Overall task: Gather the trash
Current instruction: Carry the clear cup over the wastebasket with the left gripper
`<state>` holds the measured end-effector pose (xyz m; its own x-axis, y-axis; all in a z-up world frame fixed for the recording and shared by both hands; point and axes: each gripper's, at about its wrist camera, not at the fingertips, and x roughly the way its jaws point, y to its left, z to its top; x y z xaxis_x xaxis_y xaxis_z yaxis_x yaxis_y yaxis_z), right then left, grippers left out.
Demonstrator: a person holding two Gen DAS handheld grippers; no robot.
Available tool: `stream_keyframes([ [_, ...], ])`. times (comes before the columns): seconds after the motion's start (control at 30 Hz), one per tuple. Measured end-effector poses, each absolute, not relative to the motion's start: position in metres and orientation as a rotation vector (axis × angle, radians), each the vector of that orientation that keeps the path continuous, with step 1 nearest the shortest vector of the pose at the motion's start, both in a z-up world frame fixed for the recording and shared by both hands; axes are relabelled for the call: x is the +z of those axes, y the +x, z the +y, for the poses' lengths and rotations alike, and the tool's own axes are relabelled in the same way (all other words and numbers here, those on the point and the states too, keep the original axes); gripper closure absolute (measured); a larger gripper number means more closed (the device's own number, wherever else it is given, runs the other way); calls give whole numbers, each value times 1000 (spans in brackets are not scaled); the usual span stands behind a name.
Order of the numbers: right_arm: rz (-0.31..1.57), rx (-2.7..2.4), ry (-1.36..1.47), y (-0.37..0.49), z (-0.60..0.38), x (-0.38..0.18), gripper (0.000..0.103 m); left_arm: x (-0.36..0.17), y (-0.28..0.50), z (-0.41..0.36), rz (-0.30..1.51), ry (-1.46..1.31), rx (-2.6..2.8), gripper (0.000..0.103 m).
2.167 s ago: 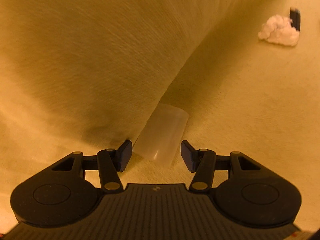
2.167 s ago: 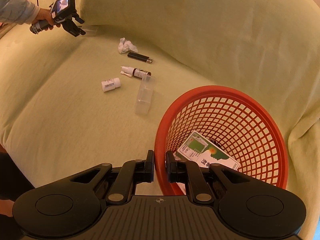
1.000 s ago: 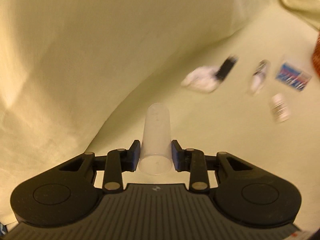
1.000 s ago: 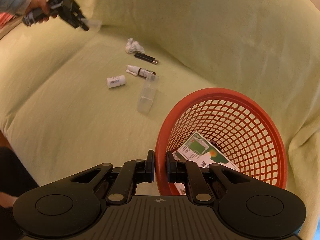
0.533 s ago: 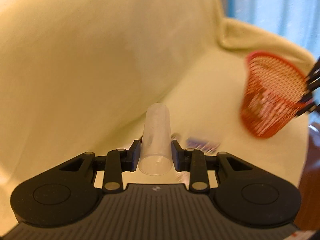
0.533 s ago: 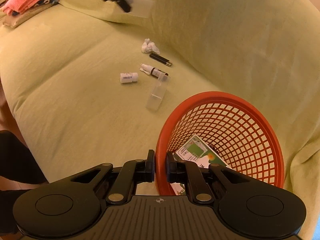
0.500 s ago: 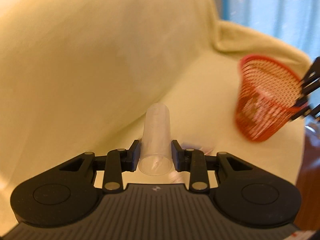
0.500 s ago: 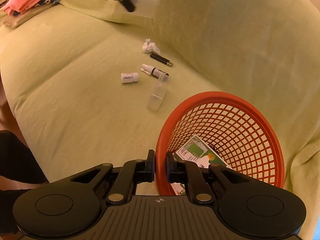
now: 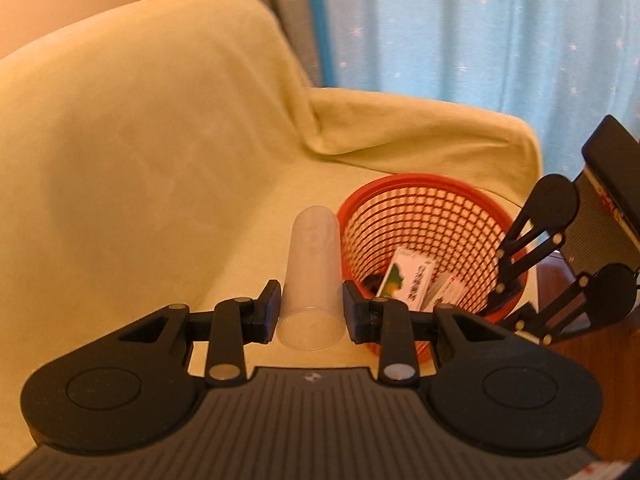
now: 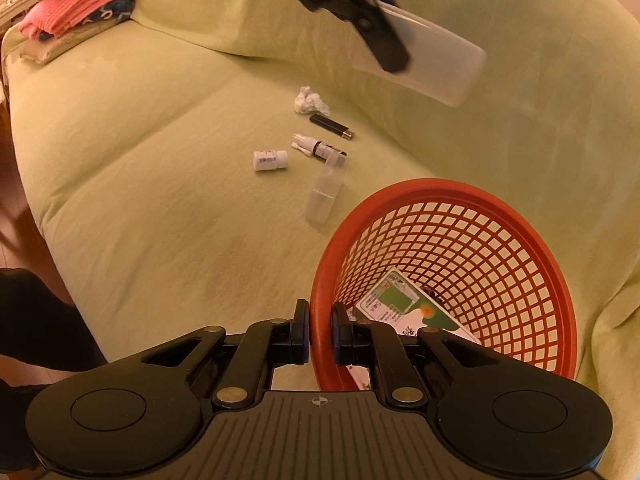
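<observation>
The right claw (image 10: pixel 320 334) is pinched shut on the near rim of the red basket (image 10: pixel 532 240), steadying it where it stands on the sofa seat (image 10: pixel 140 184). Inside the basket a printed carton (image 10: pixel 408 304) already lies against the mesh, with another small packet beside it in the left wrist view, so some trash has been collected.

Just beyond the basket's far-left rim a clear plastic case (image 10: pixel 324 192) lies on the seat, not yet picked up. A little farther from the basket lie a white pill bottle (image 10: pixel 271 160) and a slim dark tube with a white cap (image 10: pixel 318 147), then a black lighter (image 10: pixel 332 126), and farthest a crumpled tissue (image 10: pixel 310 101). By my reckoning five pieces are left on the seat, so the job looks less than half finished.

The left claw (image 9: pixel 311 312) grips a clear plastic cup (image 9: pixel 314 264) by its sides near the open mouth, the cup's closed end pointing forward toward the basket. In the right wrist view the cup hangs in the air above and beyond the basket's far rim, not yet over the opening. It seems ready to be carried over and dropped in.
</observation>
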<state>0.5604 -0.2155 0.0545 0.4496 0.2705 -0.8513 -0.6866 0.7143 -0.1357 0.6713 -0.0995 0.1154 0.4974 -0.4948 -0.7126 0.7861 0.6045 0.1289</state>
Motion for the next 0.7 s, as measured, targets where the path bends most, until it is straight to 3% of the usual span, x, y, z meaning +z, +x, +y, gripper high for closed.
stream_keyframes([
  [0.7,922,652,-513,554,-221,57,96,107,667,-133,688,460,-901,75],
])
